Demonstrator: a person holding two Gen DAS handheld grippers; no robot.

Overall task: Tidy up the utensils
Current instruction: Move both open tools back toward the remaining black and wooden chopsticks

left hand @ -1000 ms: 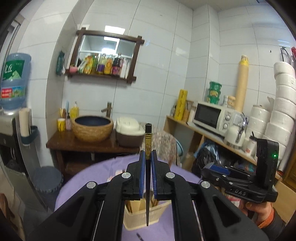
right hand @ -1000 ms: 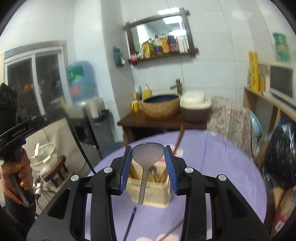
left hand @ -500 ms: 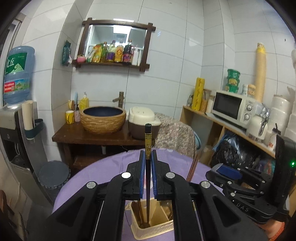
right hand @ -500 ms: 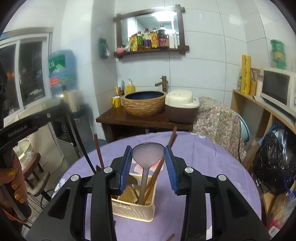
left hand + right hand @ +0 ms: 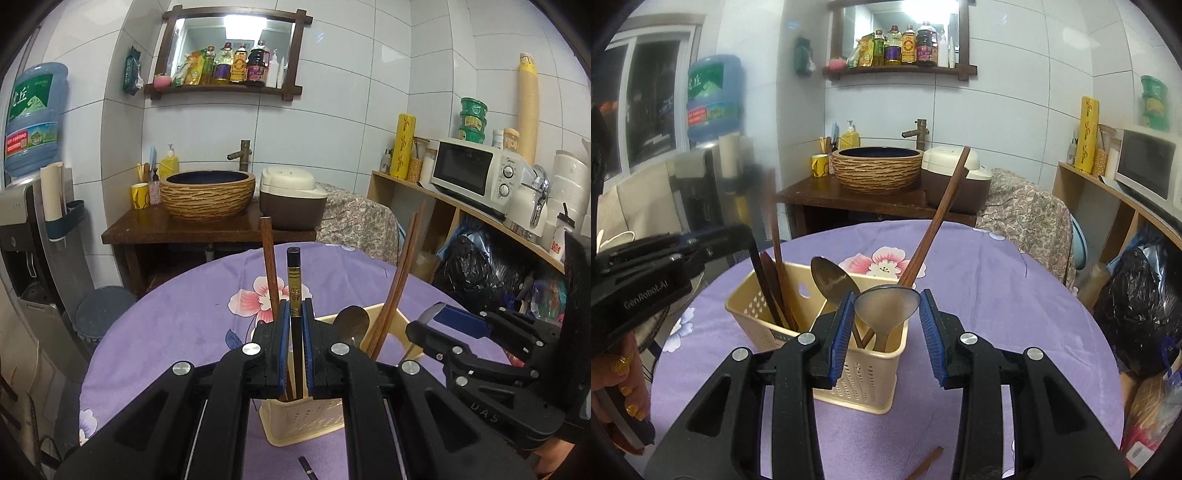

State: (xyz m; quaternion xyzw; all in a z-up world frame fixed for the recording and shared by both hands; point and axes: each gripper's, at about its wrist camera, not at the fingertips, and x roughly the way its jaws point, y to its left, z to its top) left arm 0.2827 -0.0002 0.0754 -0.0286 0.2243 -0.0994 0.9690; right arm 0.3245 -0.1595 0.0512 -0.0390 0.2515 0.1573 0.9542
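Over the last second both grippers have come down toward the beige utensil caddy on the purple counter. The left gripper, clamped on a black chopstick, first hung high above the caddy with the stick's tip in the air; now its lower end reaches down into the caddy's left compartment, beside the brown chopsticks. The right gripper, pinching a metal spoon by its bowl, has likewise dropped and closed in, so the spoon's handle now sinks into the right compartment. The caddy looms larger in both views.
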